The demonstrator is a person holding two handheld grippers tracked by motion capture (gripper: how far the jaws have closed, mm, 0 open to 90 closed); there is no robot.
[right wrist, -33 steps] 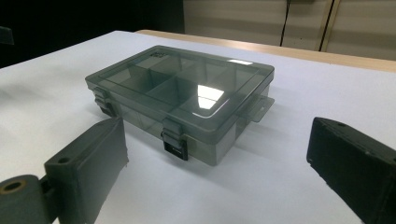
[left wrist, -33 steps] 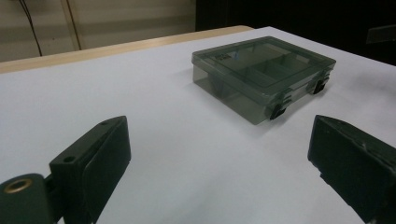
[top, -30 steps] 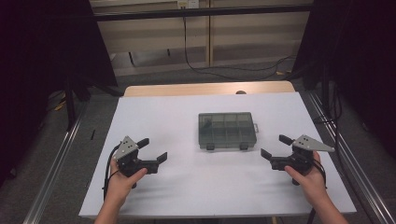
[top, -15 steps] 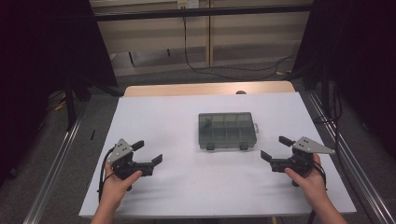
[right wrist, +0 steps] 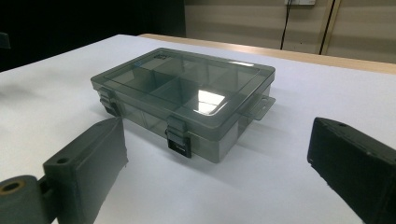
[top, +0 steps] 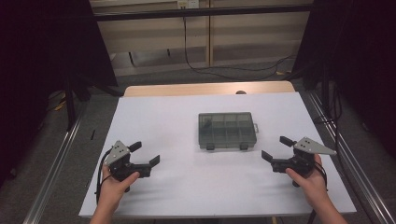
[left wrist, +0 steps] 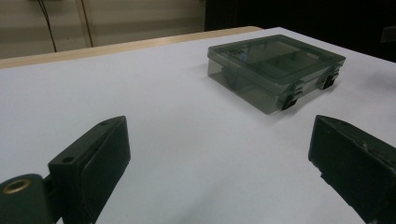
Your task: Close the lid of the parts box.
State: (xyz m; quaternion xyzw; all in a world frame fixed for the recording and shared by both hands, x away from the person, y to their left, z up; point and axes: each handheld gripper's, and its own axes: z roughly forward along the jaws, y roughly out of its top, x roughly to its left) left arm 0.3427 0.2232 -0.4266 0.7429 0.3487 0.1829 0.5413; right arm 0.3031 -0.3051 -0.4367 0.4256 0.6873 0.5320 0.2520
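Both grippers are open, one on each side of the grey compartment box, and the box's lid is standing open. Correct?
Not quite: the lid is shut and latched on the compartment box, as the right gripper view shows. The left gripper and right gripper are open, either side of it.

One compartment box point(top: 227, 131), two hand-held grippers point(top: 145, 154).

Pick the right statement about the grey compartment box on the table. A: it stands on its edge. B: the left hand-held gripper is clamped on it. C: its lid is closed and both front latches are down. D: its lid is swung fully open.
C: the compartment box lies flat on the white table with its clear lid shut and both dark latches fastened, apart from both open hand-held grippers.
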